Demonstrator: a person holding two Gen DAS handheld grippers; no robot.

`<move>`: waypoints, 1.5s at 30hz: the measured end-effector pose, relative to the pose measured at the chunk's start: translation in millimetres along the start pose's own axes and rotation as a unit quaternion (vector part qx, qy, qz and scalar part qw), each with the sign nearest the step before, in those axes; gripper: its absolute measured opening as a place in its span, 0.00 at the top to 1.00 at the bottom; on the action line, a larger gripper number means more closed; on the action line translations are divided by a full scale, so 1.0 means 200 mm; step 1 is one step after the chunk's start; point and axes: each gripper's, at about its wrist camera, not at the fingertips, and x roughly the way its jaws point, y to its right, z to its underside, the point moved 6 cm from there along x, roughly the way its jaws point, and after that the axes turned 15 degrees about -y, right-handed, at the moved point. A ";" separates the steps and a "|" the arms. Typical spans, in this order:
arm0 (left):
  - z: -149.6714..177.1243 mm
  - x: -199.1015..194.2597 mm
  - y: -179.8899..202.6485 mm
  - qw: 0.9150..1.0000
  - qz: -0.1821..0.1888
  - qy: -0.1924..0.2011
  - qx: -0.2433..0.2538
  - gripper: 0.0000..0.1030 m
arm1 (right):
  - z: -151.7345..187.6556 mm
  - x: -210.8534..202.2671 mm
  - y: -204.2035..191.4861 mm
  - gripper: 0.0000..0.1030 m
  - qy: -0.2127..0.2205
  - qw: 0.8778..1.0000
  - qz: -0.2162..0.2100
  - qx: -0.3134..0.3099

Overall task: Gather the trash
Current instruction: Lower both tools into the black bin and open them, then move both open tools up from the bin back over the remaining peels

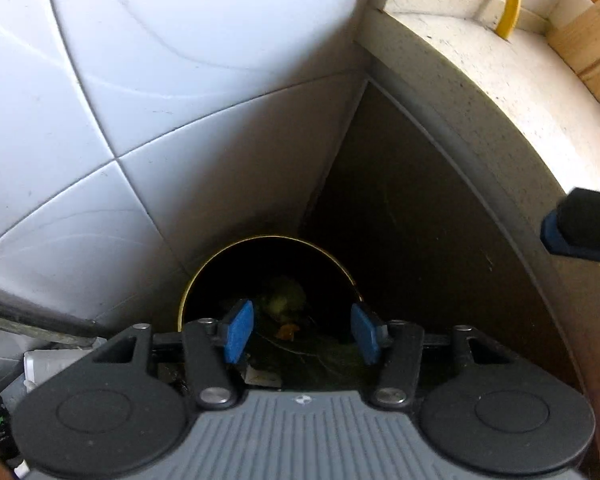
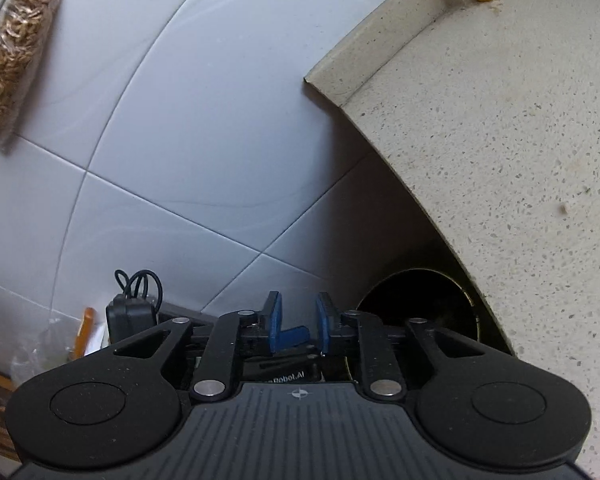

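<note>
Trash (image 1: 284, 312) — yellowish scraps — lies in the dark bin (image 1: 204, 276); both grippers' jaws spread, empty.

- Trash bin (image 1: 268, 276): round, dark inside, thin gold rim, standing upright in the corner between the tiled wall and the counter's side.
- Trash (image 1: 286, 330) inside: an orange scrap among yellowish-green bits (too dim to identify).

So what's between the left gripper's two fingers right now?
Nothing is held. In the left wrist view the left gripper is open, and through the gap you see down into the dark bin, with scraps of trash inside.
</note>
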 end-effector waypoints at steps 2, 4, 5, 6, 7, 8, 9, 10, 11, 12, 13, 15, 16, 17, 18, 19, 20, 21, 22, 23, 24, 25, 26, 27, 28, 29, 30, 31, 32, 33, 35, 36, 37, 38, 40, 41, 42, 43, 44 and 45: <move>0.01 -0.01 0.01 1.000 0.003 0.003 -0.001 0.50 | 0.00 -0.01 -0.01 0.59 0.002 1.000 0.012 -0.007; 0.00 -0.03 0.02 1.000 0.000 0.009 0.003 0.50 | 0.00 -0.02 -0.01 0.57 0.002 1.000 0.022 -0.015; 0.00 -0.04 0.01 1.000 -0.002 0.012 0.006 0.50 | 0.00 -0.02 -0.02 0.56 0.003 1.000 0.024 -0.016; 0.00 -0.05 0.02 1.000 -0.003 0.017 0.010 0.50 | 0.00 -0.04 -0.02 0.52 0.004 1.000 0.024 -0.017; -0.01 -0.07 0.03 1.000 -0.002 0.022 0.014 0.50 | 0.00 -0.05 -0.02 0.48 0.006 0.999 0.025 -0.019; -0.02 -0.09 0.04 0.999 0.000 0.027 0.017 0.50 | 0.00 -0.06 -0.03 0.46 0.008 0.999 0.028 -0.023; -0.03 -0.11 0.05 0.999 0.003 0.033 0.019 0.50 | 0.00 -0.08 -0.03 0.43 0.011 0.999 0.032 -0.026; -0.03 -0.14 0.07 0.999 0.004 0.038 0.021 0.50 | 0.01 -0.09 -0.03 0.41 0.013 0.999 0.036 -0.028; -0.04 -0.16 0.09 0.999 0.005 0.042 0.023 0.50 | 0.01 -0.11 -0.03 0.41 0.014 0.999 0.037 -0.031; -0.05 -0.18 0.11 0.999 0.003 0.047 0.026 0.50 | 0.01 -0.12 -0.03 0.41 0.015 0.999 0.038 -0.033; -0.05 -0.19 0.12 0.998 0.001 0.051 0.030 0.50 | 0.02 -0.13 -0.03 0.40 0.016 0.999 0.038 -0.033; -0.06 -0.23 0.16 0.998 -0.002 0.058 0.037 0.50 | 0.04 -0.17 -0.03 0.38 0.019 0.999 0.033 -0.034; -0.06 -0.23 0.18 0.997 -0.003 0.060 0.040 0.49 | 0.05 -0.18 -0.03 0.37 0.021 0.999 0.031 -0.034; -0.05 -0.25 0.20 0.997 -0.003 0.062 0.041 0.49 | 0.06 -0.20 -0.03 0.36 0.023 0.999 0.029 -0.035; -0.05 -0.26 0.22 0.997 -0.004 0.064 0.043 0.49 | 0.06 -0.22 -0.03 0.36 0.025 0.999 0.028 -0.035; -0.04 -0.27 0.23 0.997 -0.004 0.066 0.045 0.49 | 0.07 -0.23 -0.02 0.36 0.028 0.999 0.027 -0.035; -0.04 -0.28 0.26 0.997 -0.003 0.068 0.048 0.49 | 0.07 -0.25 -0.02 0.36 0.031 0.999 0.026 -0.035; -0.04 -0.28 0.28 0.996 -0.002 0.069 0.051 0.49 | 0.08 -0.28 -0.02 0.34 0.036 0.998 0.025 -0.036; -0.03 -0.30 0.31 0.996 0.000 0.071 0.056 0.49 | 0.08 -0.30 -0.02 0.31 0.041 0.998 0.025 -0.036; -0.03 -0.31 0.34 0.995 0.002 0.073 0.061 0.49 | 0.09 -0.33 -0.01 0.30 0.047 0.998 0.027 -0.035; -0.03 -0.32 0.37 0.995 0.003 0.075 0.068 0.49 | 0.10 -0.36 -0.01 0.30 0.053 0.998 0.028 -0.035; -0.03 -0.32 0.41 0.994 0.005 0.077 0.075 0.49 | 0.11 -0.39 0.00 0.30 0.058 0.997 0.029 -0.034; -0.03 -0.33 0.44 0.994 0.007 0.078 0.082 0.49 | 0.12 -0.43 0.01 0.30 0.066 0.997 0.032 -0.034; -0.04 -0.33 0.49 0.993 0.009 0.080 0.089 0.49 | 0.13 -0.46 0.02 0.30 0.074 0.996 0.036 -0.032; -0.04 -0.33 0.53 0.992 0.012 0.083 0.096 0.49 | 0.14 -0.50 0.03 0.28 0.082 0.995 0.040 -0.029; -0.05 -0.34 0.57 0.991 0.016 0.085 0.103 0.48 | 0.15 -0.53 0.05 0.28 0.089 0.995 0.044 -0.026; -0.05 -0.35 0.61 0.990 0.020 0.087 0.110 0.46 | 0.15 -0.57 0.06 0.28 0.096 0.994 0.050 -0.025; -0.05 -0.36 0.65 0.989 0.024 0.089 0.117 0.43 | 0.17 -0.61 0.08 0.28 0.105 0.992 0.061 -0.024; -0.05 -0.37 0.69 0.988 0.028 0.091 0.124 0.43 | 0.19 -0.65 0.10 0.27 0.114 0.990 0.074 -0.023; -0.06 -0.37 0.73 0.986 0.032 0.092 0.133 0.43 | 0.20 -0.69 0.13 0.24 0.124 0.988 0.090 -0.022; -0.06 -0.38 0.82 0.983 0.038 0.094 0.151 0.43 | 0.25 -0.78 0.20 0.22 0.144 0.982 0.125 -0.016; -0.07 -0.38 0.86 0.982 0.040 0.094 0.159 0.43 | 0.27 -0.82 0.24 0.22 0.150 0.979 0.139 -0.011; -0.07 -0.38 0.91 0.980 0.043 0.095 0.168 0.43 | 0.29 -0.87 0.28 0.21 0.157 0.975 0.154 -0.002; -0.07 -0.38 0.96 0.979 0.045 0.094 0.176 0.43 | 0.31 -0.91 0.33 0.21 0.164 0.973 0.165 0.006; -0.08 -0.37 1.06 0.975 0.052 0.093 0.193 0.42 | 0.34 -1.00 0.41 0.19 0.178 0.966 0.188 0.025; -0.08 -0.36 1.11 0.974 0.055 0.091 0.202 0.42 | 0.36 -1.04 0.46 0.19 0.183 0.963 0.197 0.034; -0.08 -0.35 1.15 0.972 0.056 0.090 0.209 0.42 | 0.37 -1.07 0.49 0.19 0.186 0.960 0.204 0.040; -0.08 -0.34 1.20 0.971 0.058 0.089 0.216 0.42 | 0.37 -1.10 0.52 0.18 0.190 0.958 0.212 0.045; -0.08 -0.33 1.24 0.970 0.058 0.087 0.221 0.42 | 0.38 -1.12 0.55 0.17 0.190 0.956 0.219 0.047; -0.08 -0.32 1.28 0.968 0.059 0.084 0.227 0.42 | 0.38 -1.13 0.58 0.17 0.188 0.954 0.230 0.046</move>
